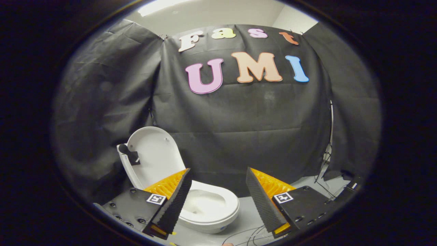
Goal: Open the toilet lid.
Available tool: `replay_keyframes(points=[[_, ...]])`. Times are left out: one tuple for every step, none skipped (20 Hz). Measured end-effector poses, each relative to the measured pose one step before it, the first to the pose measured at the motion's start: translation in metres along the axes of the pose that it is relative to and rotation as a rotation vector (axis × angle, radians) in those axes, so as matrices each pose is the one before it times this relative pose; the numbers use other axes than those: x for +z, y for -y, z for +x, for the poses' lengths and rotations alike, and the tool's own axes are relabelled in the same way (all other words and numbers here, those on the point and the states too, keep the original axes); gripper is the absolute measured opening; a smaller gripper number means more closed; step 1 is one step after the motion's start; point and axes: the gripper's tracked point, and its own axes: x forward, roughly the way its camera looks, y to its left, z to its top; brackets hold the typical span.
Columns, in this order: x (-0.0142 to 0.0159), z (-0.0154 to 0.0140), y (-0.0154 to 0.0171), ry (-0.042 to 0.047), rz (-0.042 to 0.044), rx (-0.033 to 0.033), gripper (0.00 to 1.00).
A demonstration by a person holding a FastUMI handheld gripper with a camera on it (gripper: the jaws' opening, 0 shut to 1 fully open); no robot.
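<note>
gripper (218, 177) held above the floor, fingers spread wide apart, released, gripping nothing. left finger (175, 200) overlapping the near left part of the toilet (205, 212) in the view; whether touching or merely in front, cannot tell. right finger (261, 201) well clear of the bowl, off to its right. square black-and-white marker (156, 199) on the left finger mount, another marker (283, 197) on the right mount.

toilet lid (153, 157) already raised, standing nearly upright, leaning back a little toward the black cloth wall (245, 130), white underside facing the fingers. small dark handle or knob (127, 152) fixed on the left edge of the lid. seat (223, 205) down on the bowl, opening exposed, pale inside. lid beyond and to the left of the left finger; bowl partly between the fingers, mostly behind the left one.

pale floor (245, 218) under the toilet. thin cables (252, 235) lying loose on the floor just ahead of the right finger. more wiring (327, 153) hanging down along the cloth at the far right, near a dark object too dim to make out. pale ceiling (218, 13) above the cloth, with a bright strip light (160, 7) at the upper left.
</note>
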Motion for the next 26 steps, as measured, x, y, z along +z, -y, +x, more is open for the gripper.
replay_keyframes(points=[[0.00067,-0.0002,-0.0016,0.00304,-0.00206,0.00082,0.98],[0.00211,-0.00054,-0.00043,0.00543,-0.00192,0.00144,0.98],[0.00056,0.00045,-0.00019,0.00598,-0.00143,0.0012,0.98],[0.00091,-0.00027,-0.00039,0.00524,0.00078,0.00132,0.98],[-0.00043,0.00061,-0.0001,0.00116,-0.00022,0.00052,0.98],[-0.00155,-0.00007,0.00086,-0.00301,-0.00298,-0.00167,0.98],[-0.00416,0.00125,-0.00104,-0.01098,-0.00595,-0.00179,0.98],[-0.00256,0.00057,0.00076,-0.00863,-0.0024,-0.00095,0.98],[-0.00043,-0.00033,-0.00017,-0.00196,-0.00007,0.00123,0.98],[0.00151,-0.00038,0.00042,0.00245,0.00342,-0.00088,0.98],[0.00276,-0.00104,-0.00039,0.00604,0.00344,-0.00006,0.98],[0.00207,-0.00003,-0.00109,0.00859,0.00082,0.00001,0.98],[0.00027,0.00067,-0.00003,0.0029,-0.00074,0.00037,0.98],[-0.00287,0.00101,-0.00172,-0.00484,-0.00301,0.00156,0.98],[-0.00284,0.00058,-0.00036,-0.00777,-0.00516,0.00073,0.98],[-0.0017,0.00051,-0.00063,-0.00617,-0.00398,0.0019,0.98],[0.00056,-0.00072,-0.00056,-0.00072,-0.00183,0.00273,0.98],[0.00185,-0.00056,-0.00058,0.00444,-0.00213,0.00147,0.99],[0.0022,-0.00063,-0.00033,0.00623,-0.00308,0.00012,0.99],[0.0006,0.0003,0.0004,0.00381,-0.00194,-0.00124,0.99],[0.00037,0.00006,0.00064,0.00141,-0.00109,-0.00194,0.98],[-0.00164,0.00071,0.00052,-0.00258,-0.00127,-0.0022,0.98],[-0.00103,-0.00054,0.00144,-0.00368,0.00053,-0.00283,0.98],[-0.0013,0.00011,0.00029,-0.00135,0.0025,-0.00104,0.98],[-0.0002,-0.00025,0.00035,-0.00286,0.00046,-0.00018,0.98],[-0.00187,0.00054,0.00002,-0.00427,-0.00275,-0.00154,0.98]])
